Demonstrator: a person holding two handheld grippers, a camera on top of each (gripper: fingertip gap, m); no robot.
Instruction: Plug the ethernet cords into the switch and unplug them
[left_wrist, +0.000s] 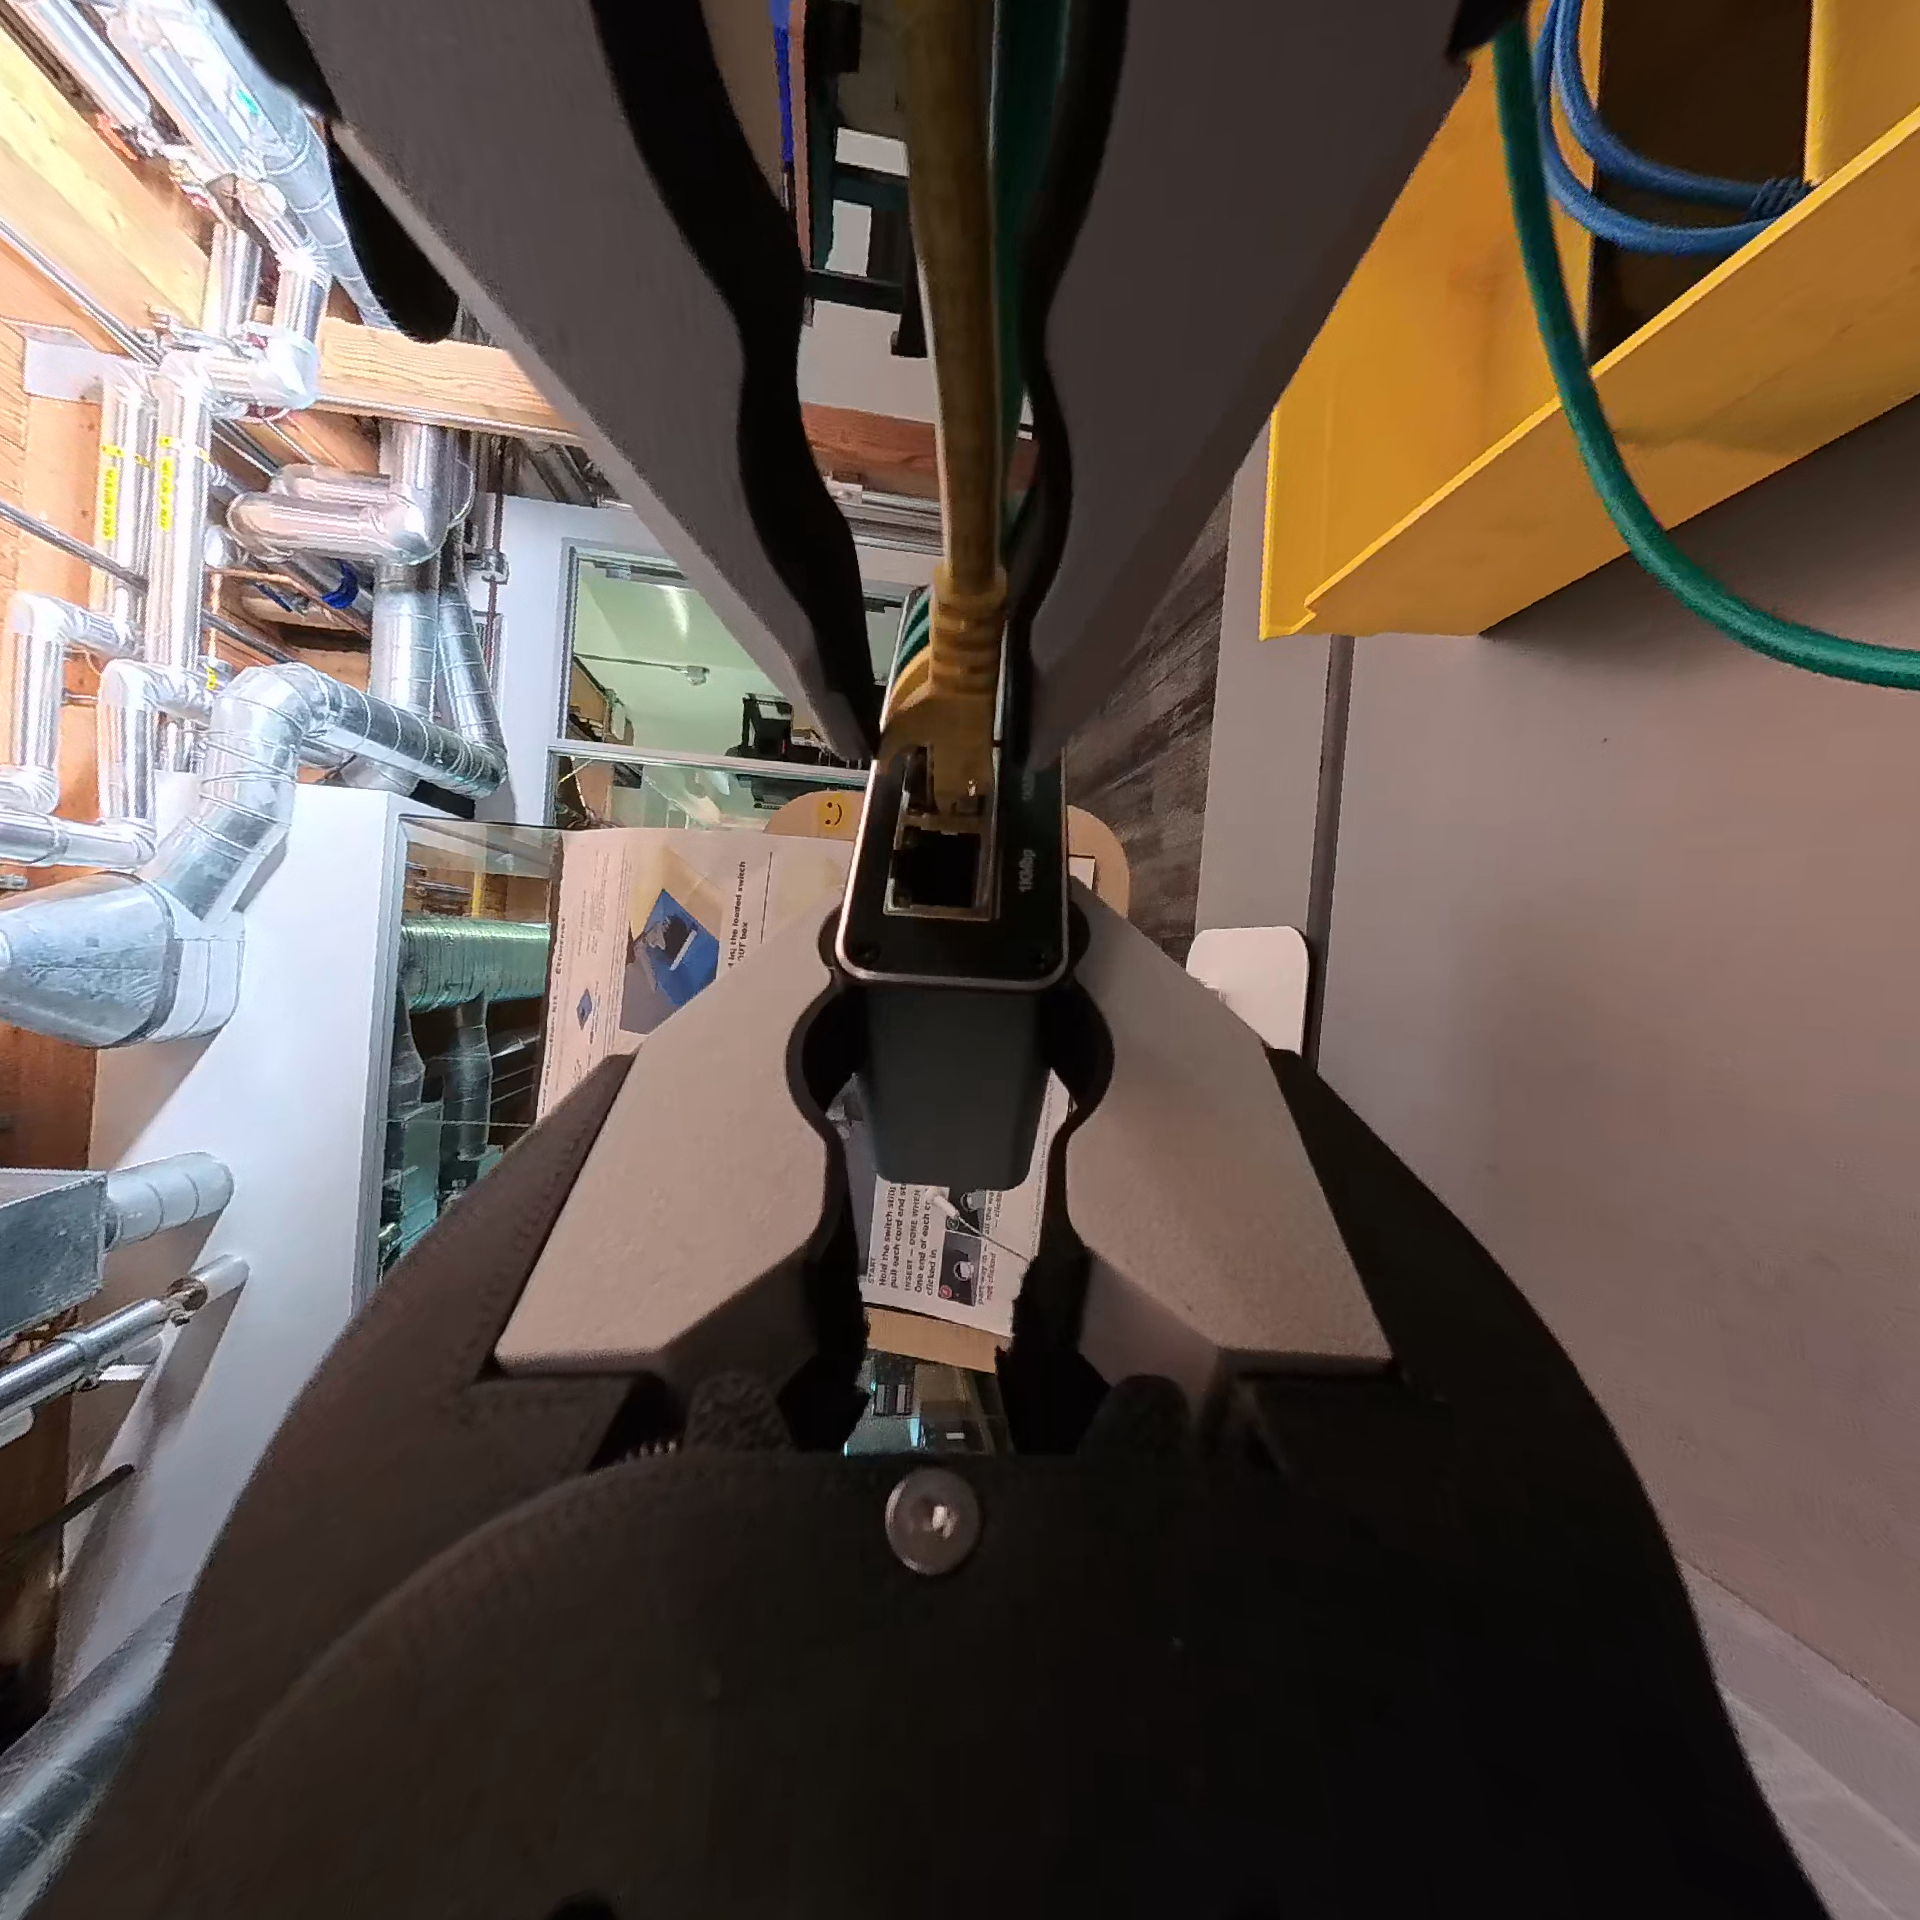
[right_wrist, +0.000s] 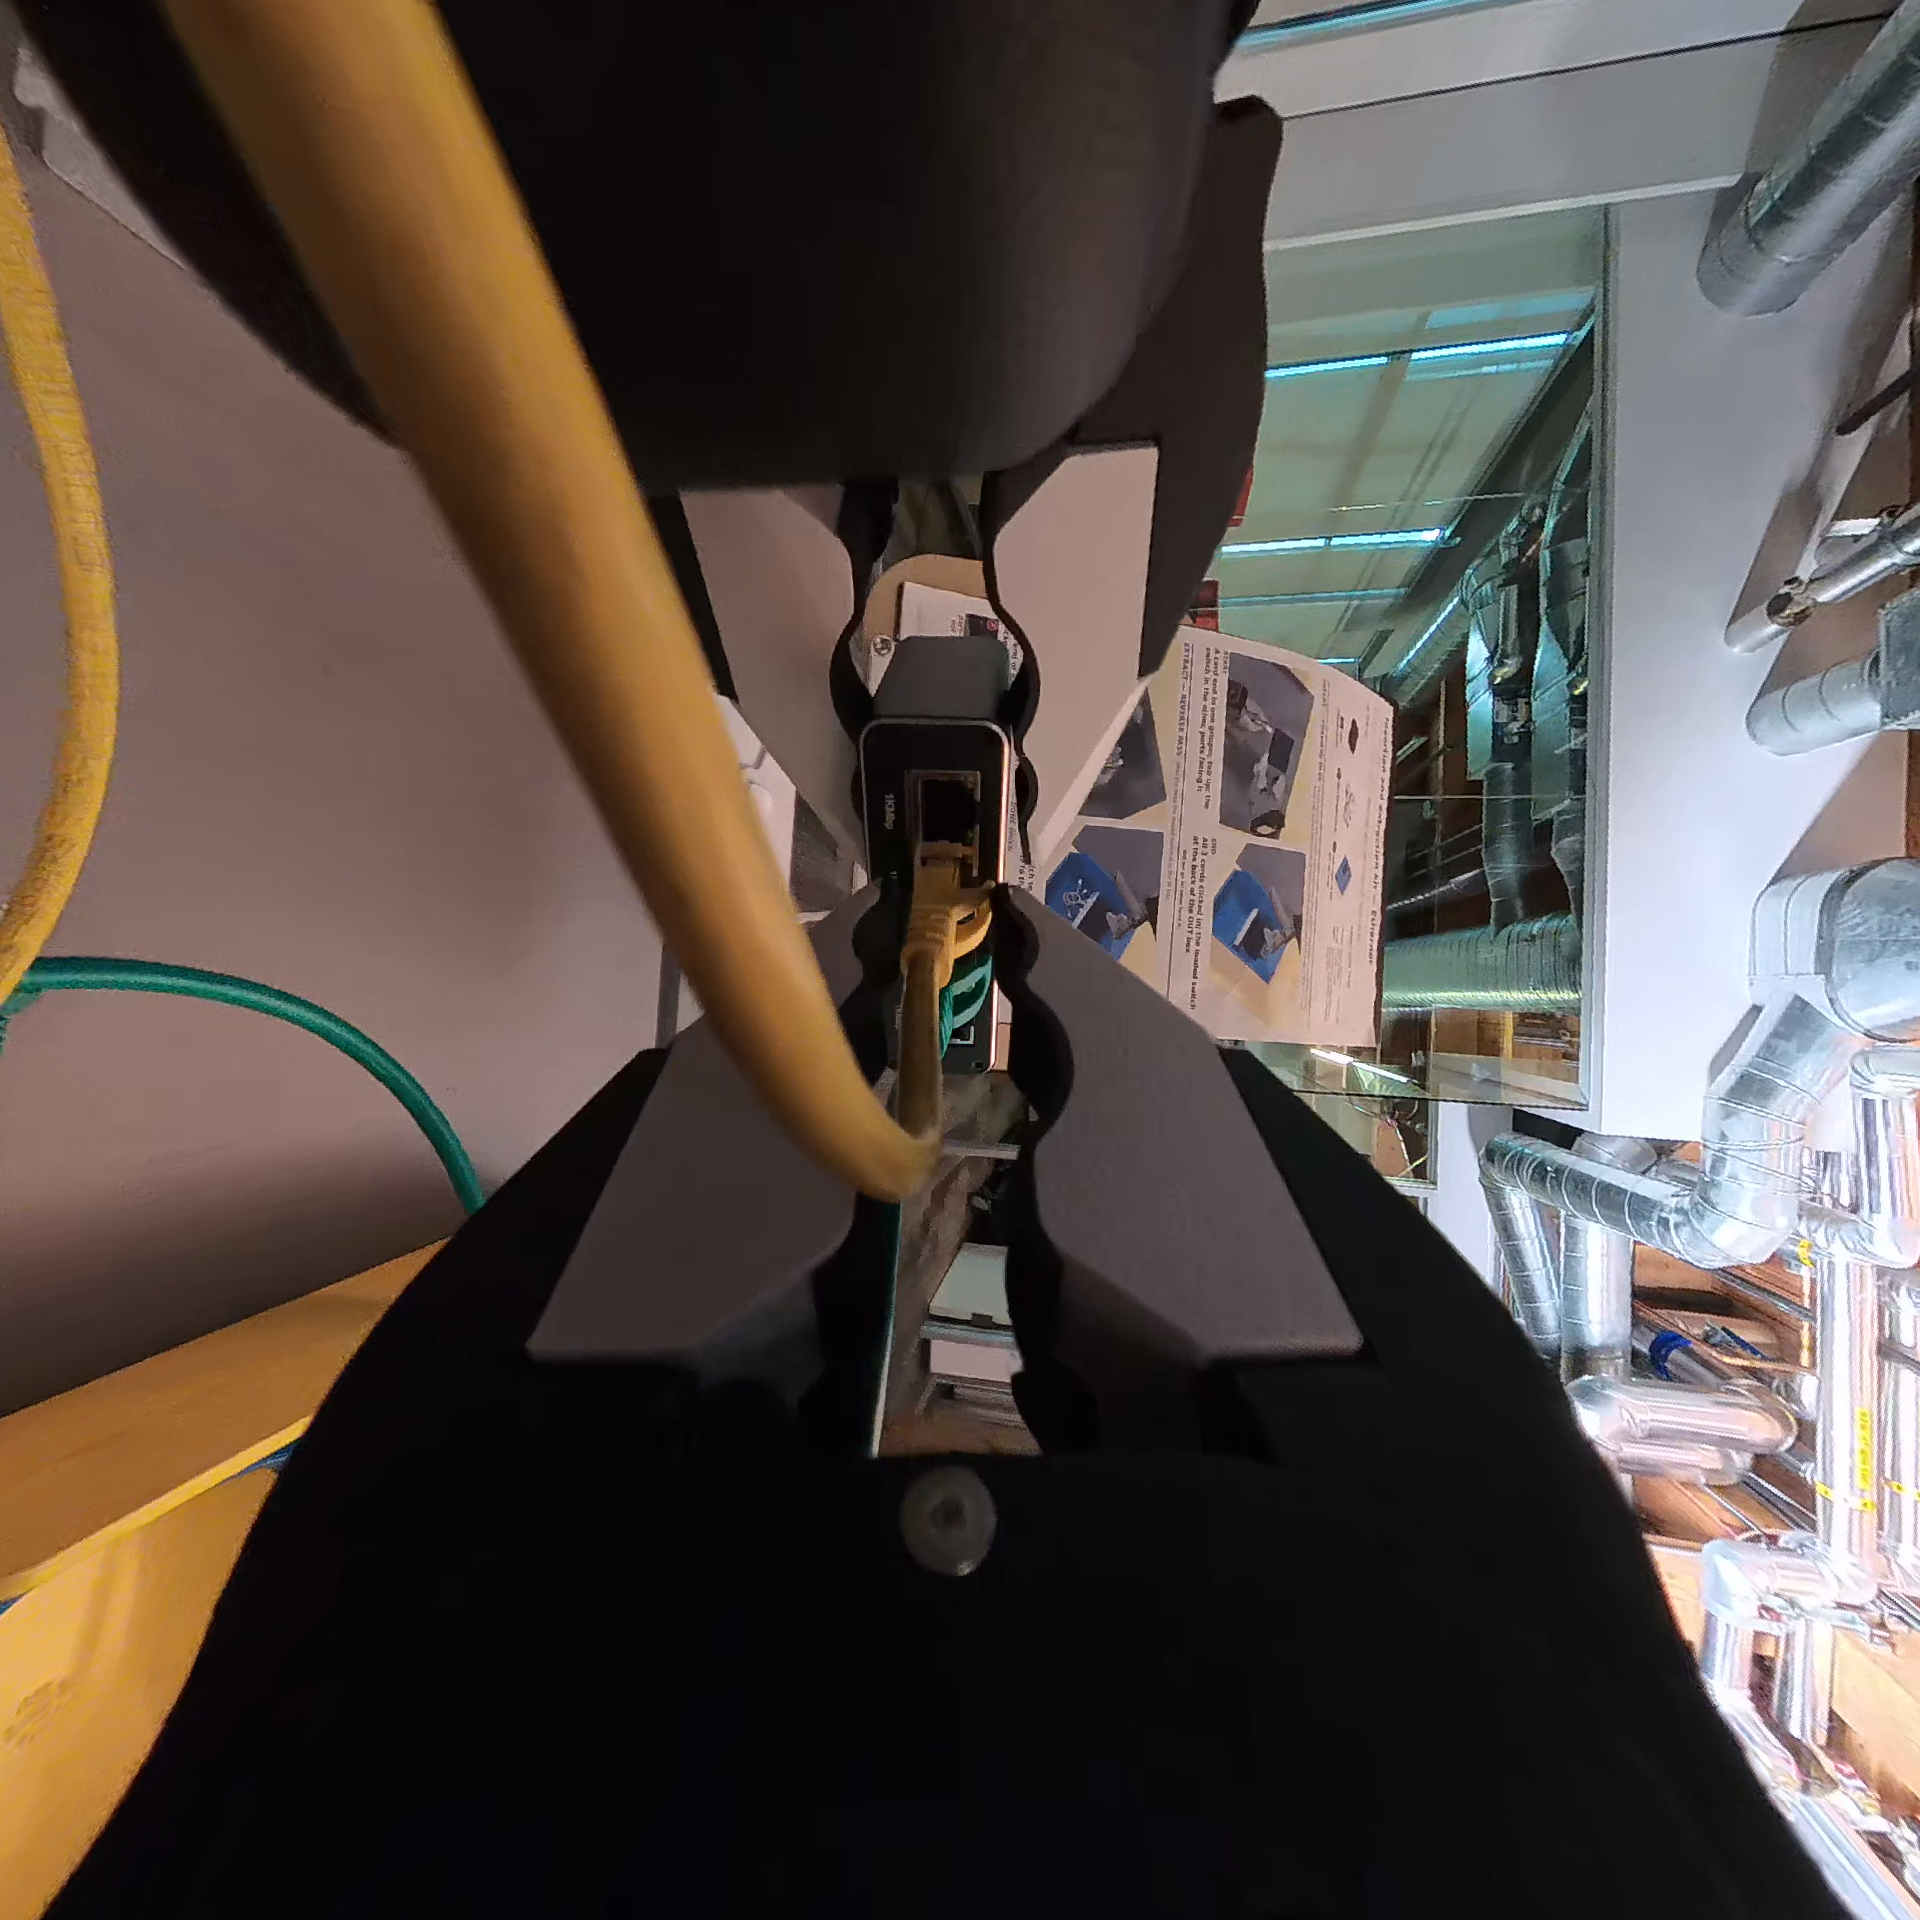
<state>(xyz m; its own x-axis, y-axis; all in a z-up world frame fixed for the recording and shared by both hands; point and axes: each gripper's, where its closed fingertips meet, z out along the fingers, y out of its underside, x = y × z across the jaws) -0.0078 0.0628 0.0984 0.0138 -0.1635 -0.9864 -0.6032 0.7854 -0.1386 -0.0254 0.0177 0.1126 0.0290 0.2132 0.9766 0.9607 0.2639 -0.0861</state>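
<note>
My left claw (left_wrist: 951, 997) pinches the black switch (left_wrist: 951, 1049) steady, ports facing my right claw (right_wrist: 940, 925). That one squeezes the yellow plug (right_wrist: 938, 914) (green cord (right_wrist: 961, 1003) beside) at its port

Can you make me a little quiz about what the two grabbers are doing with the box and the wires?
1. What does the left gripper hold in its jaws?
A a cup
B the black switch
C a spoon

2. True or false: every port on the switch has a plug in it.

3. Fill the gap: the right gripper has its jaws shut on the plug of the ____ ethernet cord.

Key
1: B
2: false, one port is empty
3: yellow
</note>
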